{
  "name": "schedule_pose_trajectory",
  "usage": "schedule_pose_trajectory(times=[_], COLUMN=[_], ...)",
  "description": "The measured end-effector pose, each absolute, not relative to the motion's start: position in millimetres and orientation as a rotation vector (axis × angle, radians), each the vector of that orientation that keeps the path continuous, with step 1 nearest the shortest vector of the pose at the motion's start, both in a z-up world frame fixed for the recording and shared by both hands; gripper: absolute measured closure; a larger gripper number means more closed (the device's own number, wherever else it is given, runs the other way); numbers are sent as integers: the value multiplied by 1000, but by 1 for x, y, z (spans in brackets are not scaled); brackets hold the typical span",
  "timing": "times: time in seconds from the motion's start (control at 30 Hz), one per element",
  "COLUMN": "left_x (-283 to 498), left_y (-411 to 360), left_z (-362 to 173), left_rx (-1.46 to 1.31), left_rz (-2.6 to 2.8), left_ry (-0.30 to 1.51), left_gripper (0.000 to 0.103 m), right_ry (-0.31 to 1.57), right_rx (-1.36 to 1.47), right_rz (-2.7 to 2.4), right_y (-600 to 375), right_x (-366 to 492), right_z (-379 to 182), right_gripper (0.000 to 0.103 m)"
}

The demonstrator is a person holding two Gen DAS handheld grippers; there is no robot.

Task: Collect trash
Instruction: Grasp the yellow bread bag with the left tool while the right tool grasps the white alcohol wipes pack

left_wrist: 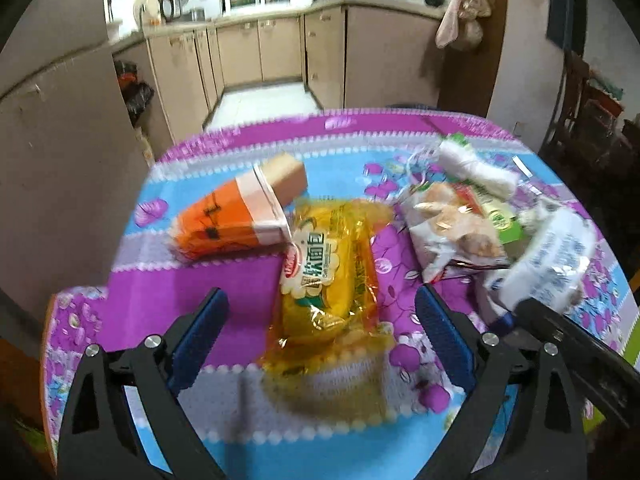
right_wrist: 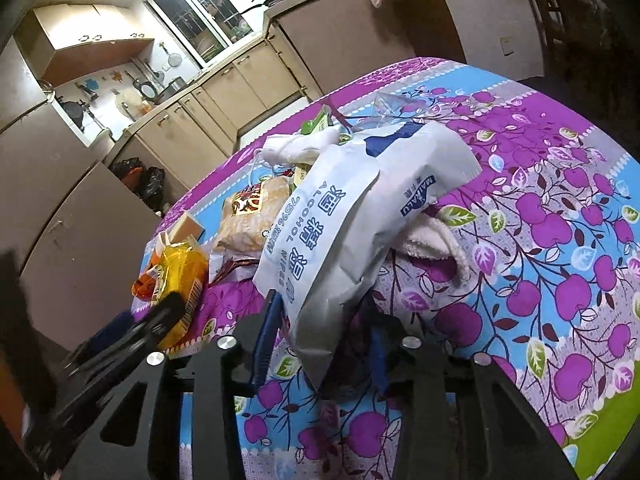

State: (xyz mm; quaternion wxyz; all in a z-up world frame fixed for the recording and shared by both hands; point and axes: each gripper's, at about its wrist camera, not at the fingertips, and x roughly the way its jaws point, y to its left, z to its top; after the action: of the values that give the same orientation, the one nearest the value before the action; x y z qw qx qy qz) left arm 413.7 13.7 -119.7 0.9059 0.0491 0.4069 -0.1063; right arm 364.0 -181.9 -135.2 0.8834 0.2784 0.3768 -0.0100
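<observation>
We see a table under a purple and blue flowered tablecloth (left_wrist: pixel 248 292), strewn with trash. At the centre of the right wrist view, our right gripper (right_wrist: pixel 320 344) is closed on the lower edge of a white wipes packet (right_wrist: pixel 344 220), which looks light, soft and crinkly, best pinched by an edge. In the left wrist view, our left gripper (left_wrist: pixel 320 336) tilts downward with jaws wide, straddling a yellow bread wrapper (left_wrist: pixel 332 276), pads apart from it. That film looks thin, slippery and weightless.

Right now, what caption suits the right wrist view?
Right gripper shut on a white wipes packet above a floral tablecloth.
</observation>
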Motion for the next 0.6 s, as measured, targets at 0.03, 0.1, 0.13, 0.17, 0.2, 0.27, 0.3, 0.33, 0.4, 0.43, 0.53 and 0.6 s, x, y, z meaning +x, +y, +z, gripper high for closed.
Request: schedule_pose_trajectory(times=[0.03,0.1,0.13,0.17,0.2,0.27,0.3,0.33,0.4,0.43,0.53,0.6], left_x=[419,422,421,420,417,405,396,387,370,357,324,312], left_y=[14,18,20,21,23,27,30,34,39,42,47,46], left_z=[-126,-134,-134,-133,-132,-127,-123,-120,-115,-113,-117,-127], left_rx=[93,63,57,50,38,24,21,18,20,29,74,77], left_rz=[-214,-206,-213,-226,-236,-234,-236,-241,-251,-262,-283,-289], left_ry=[865,883,879,883,883,876,865,857,857,861,880,911], left_gripper=[28,49,51,54,57,58,58,58,58,58,58,57], right_ry=[783,782,786,795,803,816,816,816,849,876,979,1041], right_rx=[577,568,562,551,536,482,441,402,332,284,131,55], right_rz=[-13,4,18,42,60,106,132,152,228,258,309,341], right_y=[-182,-182,-182,-182,-182,-179,-177,-176,-179,-182,-197,-207], right_x=[361,360,359,357,354,344,336,328,310,300,280,275], right_z=[-135,-135,-134,-134,-133,-127,-124,-120,-114,-110,-105,-103], right_gripper=[68,70,70,70,70,70,70,70,70,70,70,70])
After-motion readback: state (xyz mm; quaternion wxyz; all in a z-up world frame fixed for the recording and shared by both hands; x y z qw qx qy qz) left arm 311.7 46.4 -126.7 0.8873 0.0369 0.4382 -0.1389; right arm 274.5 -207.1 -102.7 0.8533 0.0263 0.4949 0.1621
